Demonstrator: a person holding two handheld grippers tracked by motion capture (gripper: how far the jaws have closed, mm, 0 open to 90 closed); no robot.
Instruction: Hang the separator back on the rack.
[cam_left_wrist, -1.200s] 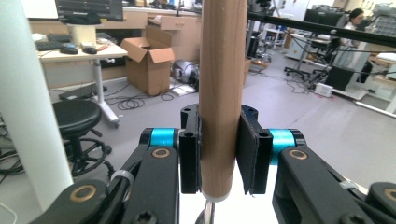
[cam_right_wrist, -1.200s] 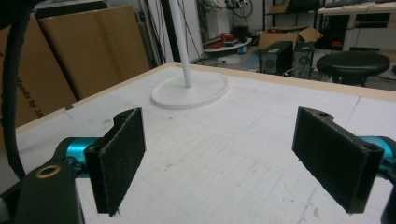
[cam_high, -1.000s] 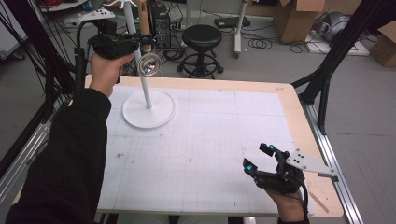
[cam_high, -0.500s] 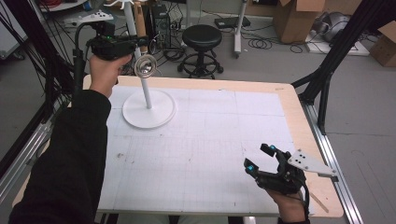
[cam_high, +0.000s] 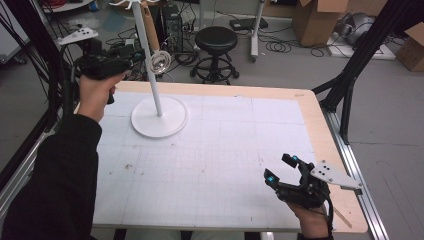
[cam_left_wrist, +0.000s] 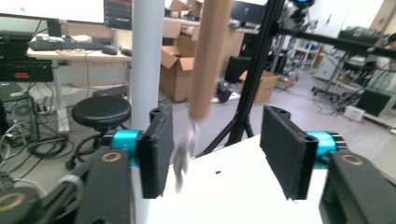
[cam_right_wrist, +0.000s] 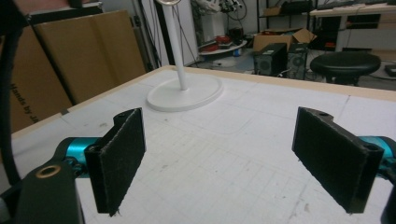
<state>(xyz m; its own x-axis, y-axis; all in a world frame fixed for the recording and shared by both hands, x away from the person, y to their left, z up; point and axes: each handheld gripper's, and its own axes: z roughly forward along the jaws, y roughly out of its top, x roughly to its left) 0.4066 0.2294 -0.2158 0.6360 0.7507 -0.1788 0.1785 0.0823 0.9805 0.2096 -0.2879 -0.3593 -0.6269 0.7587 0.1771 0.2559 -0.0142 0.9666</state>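
Left gripper (cam_high: 131, 54) is up at the far left of the table (cam_high: 210, 165), level with the upper part of the white stand (cam_high: 159, 116). Its jaws have just been opening; in the left gripper view we see the pads well apart, pressing on nothing.

The thing we're working with is a small shiny metal piece (cam_high: 160, 61). From the high view it reads as a round, silvery, reflective ring or disc, bright rim, darker centre, hanging just beside the stand's pole, right of the left gripper's tips. In the left gripper view it is a pale, motion-blurred silvery shape (cam_left_wrist: 183, 154) dangling below a brown wooden peg (cam_left_wrist: 208, 56), sitting in the gap close to the left pad. We can't tell from the blur whether it touches that pad. Finer form is not readable.

The stand: thin white pole rising from a round flat white base on the far left part of the table's gridded white mat. The right gripper view shows the same base and pole (cam_right_wrist: 183, 91) across the table.

Right gripper (cam_high: 280, 169) is held low over the near right corner of the table, well apart from the stand. Its pads (cam_right_wrist: 120, 156) stand wide apart with nothing between them, only mat beyond.
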